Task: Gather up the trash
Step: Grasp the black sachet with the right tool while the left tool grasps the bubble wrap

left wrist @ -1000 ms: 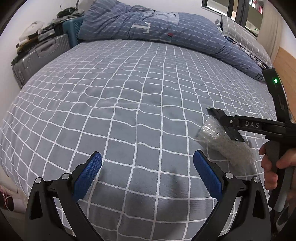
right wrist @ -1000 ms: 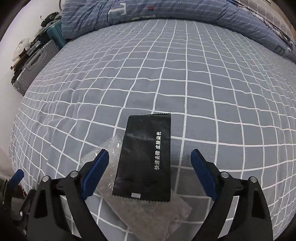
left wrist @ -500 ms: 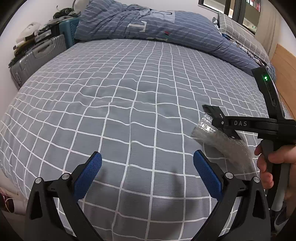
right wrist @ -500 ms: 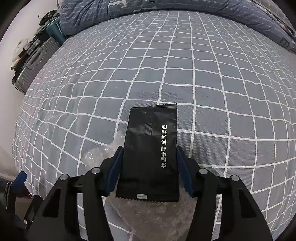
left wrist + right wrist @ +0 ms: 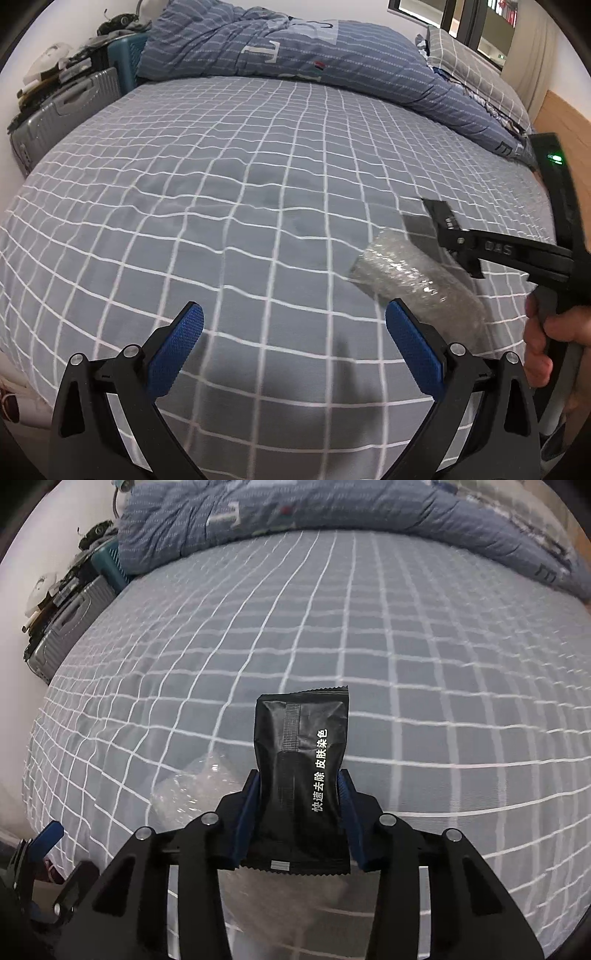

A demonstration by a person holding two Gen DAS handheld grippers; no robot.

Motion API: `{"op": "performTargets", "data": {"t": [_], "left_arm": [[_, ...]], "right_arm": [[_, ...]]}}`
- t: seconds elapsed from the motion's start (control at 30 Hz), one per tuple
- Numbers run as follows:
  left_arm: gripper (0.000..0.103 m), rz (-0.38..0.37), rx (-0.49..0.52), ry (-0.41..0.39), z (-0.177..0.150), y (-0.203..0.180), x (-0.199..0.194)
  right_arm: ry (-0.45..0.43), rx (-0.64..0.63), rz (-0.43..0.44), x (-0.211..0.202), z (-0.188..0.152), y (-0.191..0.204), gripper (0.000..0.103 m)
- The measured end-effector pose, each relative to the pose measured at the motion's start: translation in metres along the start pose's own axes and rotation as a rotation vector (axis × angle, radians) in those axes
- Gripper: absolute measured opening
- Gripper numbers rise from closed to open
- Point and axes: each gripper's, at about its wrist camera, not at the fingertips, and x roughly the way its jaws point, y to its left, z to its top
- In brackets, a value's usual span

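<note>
Black sachet (image 5: 301,775) (white lettering), grey white-checked bedsheet (image 5: 406,646).

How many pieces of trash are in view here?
2. A black packet is pinched in the right gripper, whose jaws have just closed on it. A clear bubble-wrap piece hangs beneath it, above the bed. More may be hidden.

From my left cam: left gripper (image 5: 293,349) jaws wide apart, nothing between, low in frame over the grid bedsheet (image 5: 221,221). Right gripper (image 5: 448,230) at mid right, clamped on a black sachet (image 5: 421,229) with bubble wrap (image 5: 413,275) hanging beneath.
</note>
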Motion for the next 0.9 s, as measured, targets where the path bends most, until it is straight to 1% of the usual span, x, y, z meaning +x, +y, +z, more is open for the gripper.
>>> {"op": "performTargets", "data": {"t": [0.13,0.2,0.33,0.43,0.63,0.9], "left_arm": [[0.097,-0.036,0.008,0.01,0.001,-0.017,0.007],[0.097,-0.047,-0.008,0.016,0.002,-0.026,0.011],[0.097,-0.039,-0.038,0.013,0.003,-0.044,0.019],[0.097,-0.017,-0.028,0.014,0.002,-0.063,0.027],[0.097,-0.039,-0.071,0.028,0.004,-0.084,0.042],[0.096,-0.031,-0.065,0.072,0.002,-0.111,0.065]], "right_arm": [[-0.042,0.007,-0.037,-0.02,-0.007,-0.021,0.04],[-0.064,-0.002,-0.067,-0.028,-0.013,-0.03,0.04],[-0.094,-0.025,-0.114,-0.043,-0.023,-0.044,0.04],[-0.107,-0.035,-0.132,-0.051,-0.032,-0.053,0.04],[-0.126,-0.038,-0.151,-0.065,-0.045,-0.075,0.04],[-0.127,-0.016,-0.158,-0.073,-0.061,-0.104,0.04]]}}
